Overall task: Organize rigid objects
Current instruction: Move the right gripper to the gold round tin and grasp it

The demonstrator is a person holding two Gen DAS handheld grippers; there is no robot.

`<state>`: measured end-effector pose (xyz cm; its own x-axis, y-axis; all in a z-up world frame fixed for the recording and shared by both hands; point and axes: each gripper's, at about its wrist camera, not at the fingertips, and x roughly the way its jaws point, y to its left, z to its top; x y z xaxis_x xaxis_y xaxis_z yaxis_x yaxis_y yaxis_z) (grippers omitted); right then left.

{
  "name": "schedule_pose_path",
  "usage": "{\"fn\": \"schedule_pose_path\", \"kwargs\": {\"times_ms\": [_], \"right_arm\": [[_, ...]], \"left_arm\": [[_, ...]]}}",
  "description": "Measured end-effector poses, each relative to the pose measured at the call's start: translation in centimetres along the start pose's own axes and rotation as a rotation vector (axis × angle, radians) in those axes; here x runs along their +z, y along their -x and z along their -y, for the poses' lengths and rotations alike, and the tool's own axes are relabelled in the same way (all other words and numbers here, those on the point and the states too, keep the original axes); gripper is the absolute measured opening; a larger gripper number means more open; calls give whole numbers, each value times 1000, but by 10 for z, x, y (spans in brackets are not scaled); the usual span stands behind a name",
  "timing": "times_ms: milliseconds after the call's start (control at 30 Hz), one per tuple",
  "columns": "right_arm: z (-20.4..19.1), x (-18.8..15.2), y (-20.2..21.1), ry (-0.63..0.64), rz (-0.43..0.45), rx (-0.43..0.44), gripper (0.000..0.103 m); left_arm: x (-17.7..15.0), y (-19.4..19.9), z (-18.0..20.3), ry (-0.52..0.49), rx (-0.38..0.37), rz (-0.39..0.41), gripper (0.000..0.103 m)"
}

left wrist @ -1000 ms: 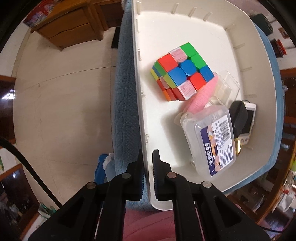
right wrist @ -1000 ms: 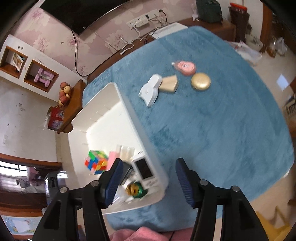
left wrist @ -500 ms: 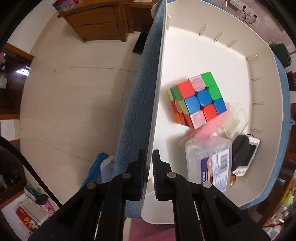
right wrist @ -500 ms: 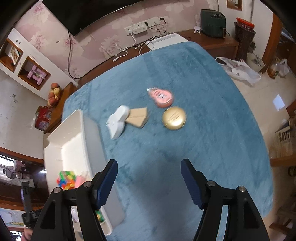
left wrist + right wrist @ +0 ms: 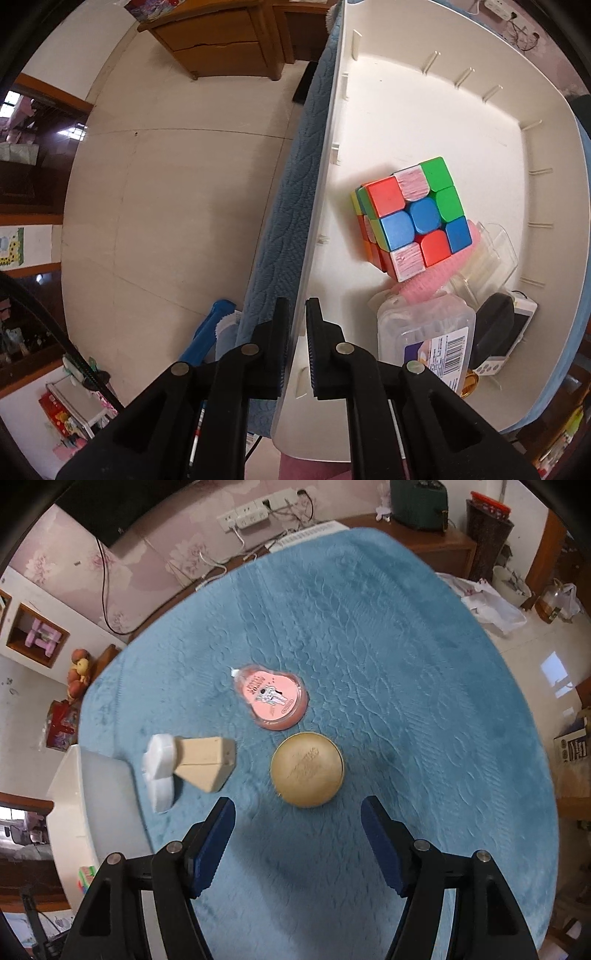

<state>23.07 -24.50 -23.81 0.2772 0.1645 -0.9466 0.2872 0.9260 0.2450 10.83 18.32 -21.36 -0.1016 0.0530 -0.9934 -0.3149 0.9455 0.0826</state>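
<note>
— Gripping the white bin's (image 5: 321,206) wall, our left gripper (image 5: 296,334) is clenched on it; a puzzle cube (image 5: 413,218) and clear box (image 5: 424,332) lie inside.

— Our right gripper (image 5: 297,834) hangs released above the blue tabletop (image 5: 406,701), grasping nothing; the gold tin (image 5: 307,770) lies just beyond it, beside the pink case (image 5: 273,698).

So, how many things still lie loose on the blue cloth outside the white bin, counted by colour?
Pink: 1, the flat pink case
Gold: 1, the round gold tin
Tan: 1, the tan wedge box
White: 1, the white piece touching the tan box
Total: 4, all on the blue cloth, none in the white bin.
</note>
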Motion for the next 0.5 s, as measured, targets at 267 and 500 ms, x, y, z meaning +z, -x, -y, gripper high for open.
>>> {"fn": "schedule_pose_path", "kwargs": {"times_ms": [267,500], "right_arm": [[-6,12,-34,35,-56,-57,71],[-10,15,-46,57,-52,-121,65]], "left_arm": [[4,2,1,40,20,-8,12],[2,2,2,58,26,-3,12]]}}
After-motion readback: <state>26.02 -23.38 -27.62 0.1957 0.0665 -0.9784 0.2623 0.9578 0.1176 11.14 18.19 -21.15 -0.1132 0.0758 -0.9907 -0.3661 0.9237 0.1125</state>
